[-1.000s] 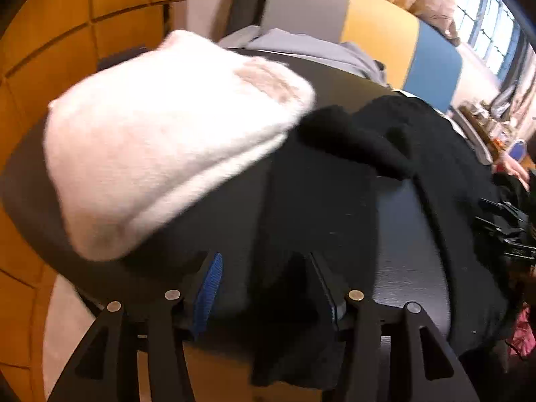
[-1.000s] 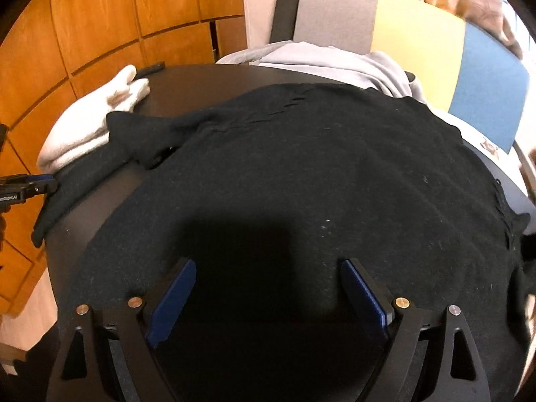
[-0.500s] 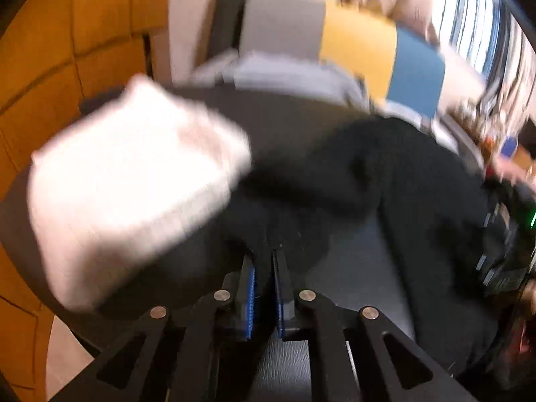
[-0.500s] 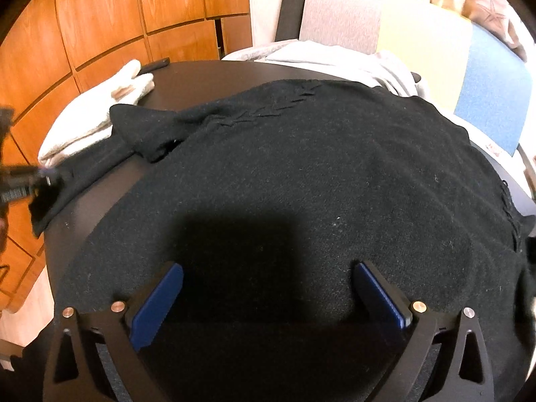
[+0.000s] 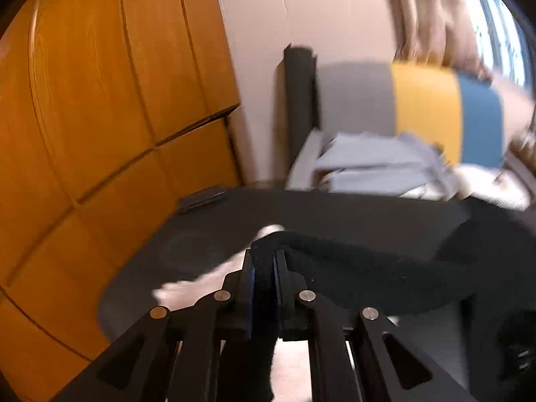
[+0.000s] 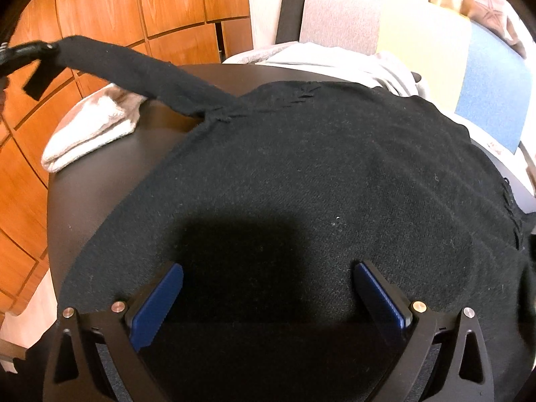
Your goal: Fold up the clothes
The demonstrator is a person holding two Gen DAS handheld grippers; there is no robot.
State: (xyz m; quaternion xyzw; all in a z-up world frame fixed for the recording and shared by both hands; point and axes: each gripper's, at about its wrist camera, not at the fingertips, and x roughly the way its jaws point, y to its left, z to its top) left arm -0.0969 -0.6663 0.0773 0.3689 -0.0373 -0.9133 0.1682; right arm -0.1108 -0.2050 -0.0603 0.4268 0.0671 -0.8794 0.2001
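Observation:
A black knit sweater [image 6: 318, 167] lies spread over the round dark table [image 6: 100, 187]. Its left sleeve [image 6: 134, 70] is stretched up and out to the left, off the table. My left gripper [image 5: 264, 261] is shut on the sleeve's cuff [image 5: 268, 241], and the sleeve [image 5: 368, 268] runs away to the right toward the body. In the right wrist view that left gripper [image 6: 30, 52] shows at the far left edge, holding the cuff. My right gripper [image 6: 268, 288] hovers open over the sweater's near hem, nothing between its fingers.
A folded white fleece garment [image 6: 93, 127] sits at the table's left edge, under the raised sleeve. Grey clothes [image 6: 335, 63] lie on a grey, yellow and blue couch [image 6: 418, 33] behind the table. Wooden panelling [image 6: 134, 6] stands to the left.
My left gripper went from open to shut on the sleeve cuff, then lifted it up and to the left, pulling the sleeve straight. The right gripper stayed open over the hem.

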